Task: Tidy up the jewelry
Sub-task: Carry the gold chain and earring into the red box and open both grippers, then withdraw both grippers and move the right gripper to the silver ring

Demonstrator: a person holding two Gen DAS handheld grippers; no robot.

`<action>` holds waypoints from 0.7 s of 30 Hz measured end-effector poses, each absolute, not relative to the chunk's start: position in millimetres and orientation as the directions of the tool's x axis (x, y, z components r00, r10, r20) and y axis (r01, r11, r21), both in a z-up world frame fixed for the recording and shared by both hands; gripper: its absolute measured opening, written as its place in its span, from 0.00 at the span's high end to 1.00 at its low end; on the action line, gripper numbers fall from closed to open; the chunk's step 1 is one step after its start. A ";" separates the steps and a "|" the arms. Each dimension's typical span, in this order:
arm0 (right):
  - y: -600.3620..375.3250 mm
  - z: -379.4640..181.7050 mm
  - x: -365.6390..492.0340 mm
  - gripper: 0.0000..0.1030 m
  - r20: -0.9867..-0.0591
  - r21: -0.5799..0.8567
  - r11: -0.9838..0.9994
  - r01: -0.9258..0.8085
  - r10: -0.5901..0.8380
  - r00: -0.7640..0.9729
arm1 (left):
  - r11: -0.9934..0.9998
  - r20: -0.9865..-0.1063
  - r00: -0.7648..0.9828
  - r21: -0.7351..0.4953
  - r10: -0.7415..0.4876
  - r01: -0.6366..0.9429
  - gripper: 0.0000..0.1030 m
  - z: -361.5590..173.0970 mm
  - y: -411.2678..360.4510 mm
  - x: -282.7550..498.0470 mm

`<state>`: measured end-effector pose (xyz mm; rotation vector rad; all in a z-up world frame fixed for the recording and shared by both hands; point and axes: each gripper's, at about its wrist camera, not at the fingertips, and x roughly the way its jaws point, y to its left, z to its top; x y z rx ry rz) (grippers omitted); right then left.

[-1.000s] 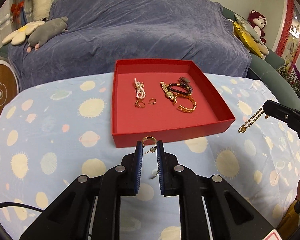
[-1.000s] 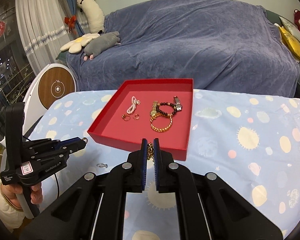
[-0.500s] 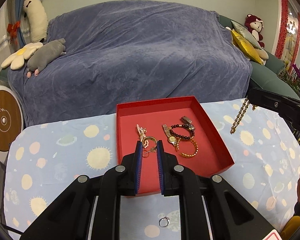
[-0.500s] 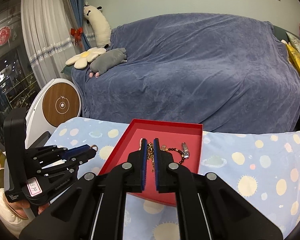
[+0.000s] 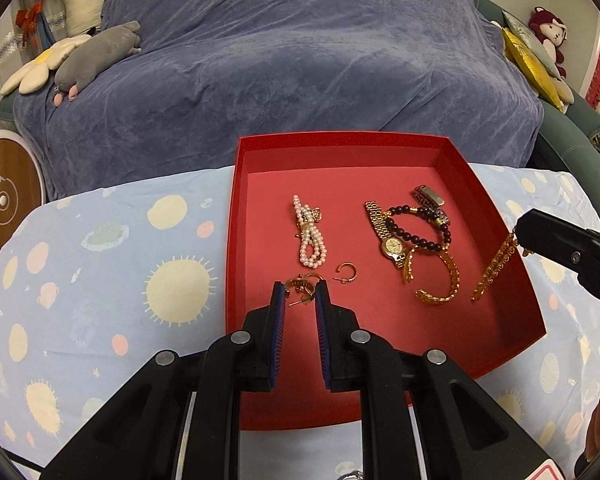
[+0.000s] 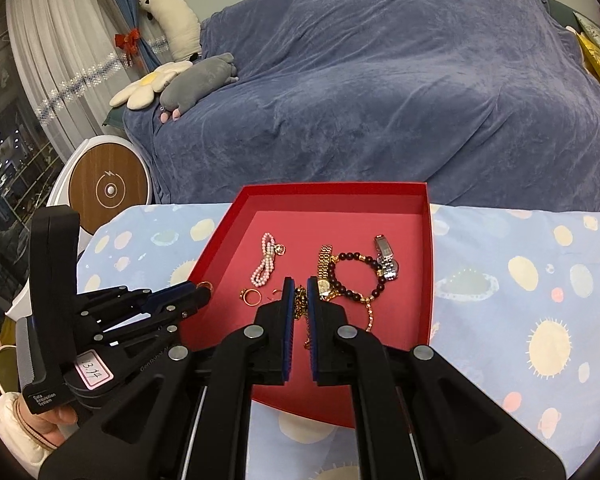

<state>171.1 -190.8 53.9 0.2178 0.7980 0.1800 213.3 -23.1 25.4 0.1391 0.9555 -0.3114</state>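
Observation:
A red tray [image 5: 496, 216] [image 6: 427, 248] sits on the patterned tablecloth. It holds a pearl bracelet [image 5: 310, 236], a small gold hoop [image 5: 347, 272], a gold watch [image 5: 390, 240], a dark bead bracelet [image 5: 424, 224], a gold chain bracelet [image 5: 444, 280] and a silver watch [image 6: 386, 258]. My left gripper [image 5: 300, 290] is shut on a gold hoop earring [image 5: 302, 282] above the tray's front left. My right gripper [image 6: 300, 286] is shut on a gold chain [image 5: 494, 270] that hangs over the tray's right side.
A blue-covered sofa [image 5: 300, 60] stands behind the table with plush toys [image 5: 96, 48] on its left arm. A round wooden-faced device [image 6: 108, 188] is at the left. A small ring [image 5: 350, 474] lies on the cloth near the front edge.
Both grippers have moved forward and down over the tray with their jewelry. The chain now hangs inside the tray's right side and the earring is over its front left.

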 end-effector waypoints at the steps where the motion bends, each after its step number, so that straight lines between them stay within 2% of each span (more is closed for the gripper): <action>1: -191.6 51.9 171.9 0.95 -0.688 0.259 0.963 -0.075 0.238 0.685 | 0.947 -0.820 0.538 -0.018 -0.197 0.319 0.86 24.0 -23.0 213.7; 3: -192.8 49.9 173.1 0.93 -0.687 0.258 0.964 -0.070 0.234 0.688 | 0.950 -0.818 0.545 -0.008 -0.186 0.312 0.78 21.9 -22.9 214.8; 4: -193.8 50.2 173.8 0.93 -0.685 0.256 0.964 -0.066 0.229 0.692 | 0.952 -0.815 0.552 0.004 -0.174 0.306 0.69 21.6 -23.4 214.5; 5: -194.3 50.6 173.3 0.92 -0.679 0.252 0.966 -0.062 0.222 0.700 | 0.954 -0.809 0.565 0.018 -0.161 0.298 0.63 21.8 -23.9 213.9; 7: -194.0 52.2 172.6 0.91 -0.673 0.233 0.971 -0.055 0.202 0.711 | 0.958 -0.792 0.596 0.051 -0.133 0.282 0.42 23.9 -25.3 212.3; 8: -194.5 53.4 172.0 0.90 -0.669 0.223 0.974 -0.050 0.190 0.719 | 0.960 -0.781 0.613 0.066 -0.120 0.272 0.37 25.7 -25.5 211.2; 9: -195.3 55.0 170.5 0.83 -0.661 0.217 0.975 -0.049 0.183 0.728 | 0.962 -0.772 0.626 0.075 -0.112 0.264 0.31 27.9 -25.4 210.7; 12: -197.2 62.1 162.9 0.65 -0.634 0.195 0.980 -0.038 0.155 0.758 | 0.965 -0.756 0.645 0.070 -0.114 0.252 0.28 35.5 -22.3 209.2; 21: -195.4 74.6 126.8 0.65 -0.619 0.145 0.988 -0.062 0.139 0.773 | 0.975 -0.732 0.672 0.047 -0.113 0.216 0.22 60.8 -2.7 181.3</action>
